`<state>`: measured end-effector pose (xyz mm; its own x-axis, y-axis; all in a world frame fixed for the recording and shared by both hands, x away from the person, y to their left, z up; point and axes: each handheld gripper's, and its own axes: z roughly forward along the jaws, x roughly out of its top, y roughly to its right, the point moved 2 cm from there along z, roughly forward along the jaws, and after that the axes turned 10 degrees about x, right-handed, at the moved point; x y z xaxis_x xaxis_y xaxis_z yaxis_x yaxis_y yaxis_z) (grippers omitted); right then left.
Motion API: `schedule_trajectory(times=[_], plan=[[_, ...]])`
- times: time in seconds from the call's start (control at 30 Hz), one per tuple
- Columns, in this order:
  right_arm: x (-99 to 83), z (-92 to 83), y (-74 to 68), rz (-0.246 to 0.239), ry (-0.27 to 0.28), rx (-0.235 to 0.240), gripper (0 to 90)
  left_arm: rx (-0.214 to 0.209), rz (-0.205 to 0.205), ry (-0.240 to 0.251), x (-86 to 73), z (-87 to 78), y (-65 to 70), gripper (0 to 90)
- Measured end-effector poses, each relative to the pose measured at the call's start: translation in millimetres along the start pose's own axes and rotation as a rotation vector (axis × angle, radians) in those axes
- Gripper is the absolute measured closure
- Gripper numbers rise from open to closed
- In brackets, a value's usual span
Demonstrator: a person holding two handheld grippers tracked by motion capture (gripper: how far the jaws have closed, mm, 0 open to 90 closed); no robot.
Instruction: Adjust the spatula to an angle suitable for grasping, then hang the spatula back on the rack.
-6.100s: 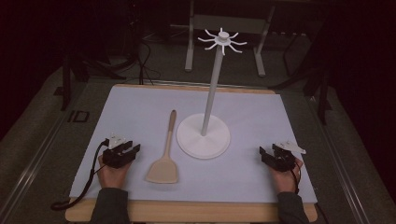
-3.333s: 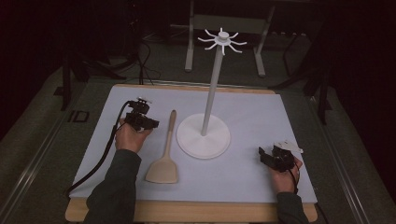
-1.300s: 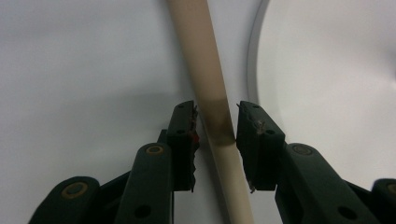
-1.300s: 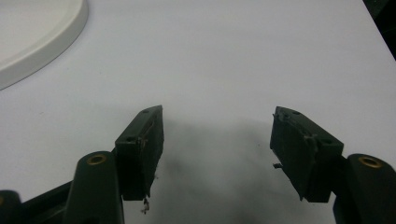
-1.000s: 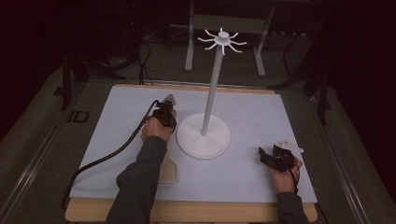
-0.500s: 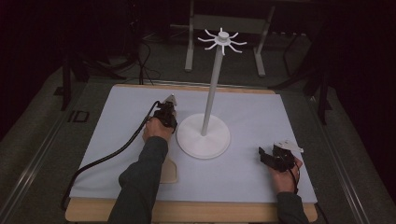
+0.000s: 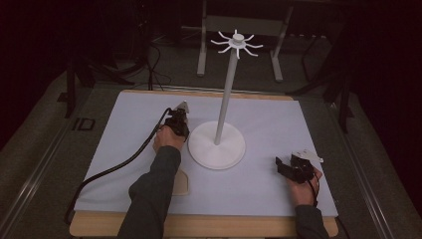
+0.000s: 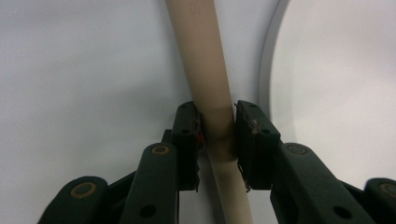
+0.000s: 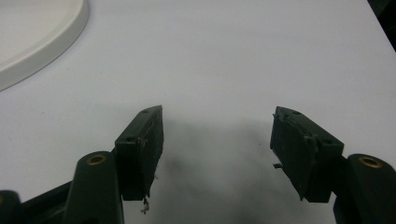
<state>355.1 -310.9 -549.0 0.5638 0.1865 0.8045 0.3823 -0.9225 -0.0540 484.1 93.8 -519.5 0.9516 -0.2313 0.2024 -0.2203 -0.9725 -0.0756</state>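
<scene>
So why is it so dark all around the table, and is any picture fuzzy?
High view: light falls on the white table mat, the room behind stays dim. Left gripper view: the beige wooden spatula handle is soft, too close. Right gripper view: a blurry grey shadow lies between the right tool's open jaws.

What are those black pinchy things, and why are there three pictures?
A person sits at a table covered in white and holds a pair of black tongs in each hand. One picture is taken from above the table. The other two come from little cameras riding on the tongs, looking along the jaws.

The left tongs have just been closing, and now their jaws pinch the handle of a wooden spatula. From above, the person's arm covers most of the spatula, but its flat end peeks out beside the sleeve.

The right tongs are open with nothing between them, resting near the table's right edge.

In the middle stands a white stand: a round base, a tall pole and little hooks at the top.
</scene>
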Motion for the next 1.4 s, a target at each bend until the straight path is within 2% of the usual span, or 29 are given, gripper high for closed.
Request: schedule_trajectory(times=[0.43,0.77,1.27,1.3,1.37,1.4], plan=[[0.0,-0.2,0.6,0.004,0.004,0.001,34.3,-0.007,0.005,0.025,-0.7,-6.7,-2.0,73.7],[-0.1,-0.2,0.2,0.003,0.003,-0.002,34.1,-0.023,0.007,0.090,-1.8,-26.3,-9.4,75.0],[-0.1,-0.1,-0.2,0.001,0.002,-0.005,34.0,-0.072,0.006,0.222,-6.5,-59.9,-23.4,75.2],[0.0,0.0,-0.1,0.000,0.001,-0.004,34.0,-0.072,0.001,0.254,-8.9,-67.7,-25.2,75.2],[0.0,0.0,-0.1,0.000,0.001,-0.004,34.0,-0.075,0.005,0.269,-10.1,-71.2,-25.9,75.3],[-0.1,-0.1,-0.1,0.001,0.001,-0.005,33.9,-0.082,0.007,0.301,-12.6,-78.5,-26.9,75.3]])
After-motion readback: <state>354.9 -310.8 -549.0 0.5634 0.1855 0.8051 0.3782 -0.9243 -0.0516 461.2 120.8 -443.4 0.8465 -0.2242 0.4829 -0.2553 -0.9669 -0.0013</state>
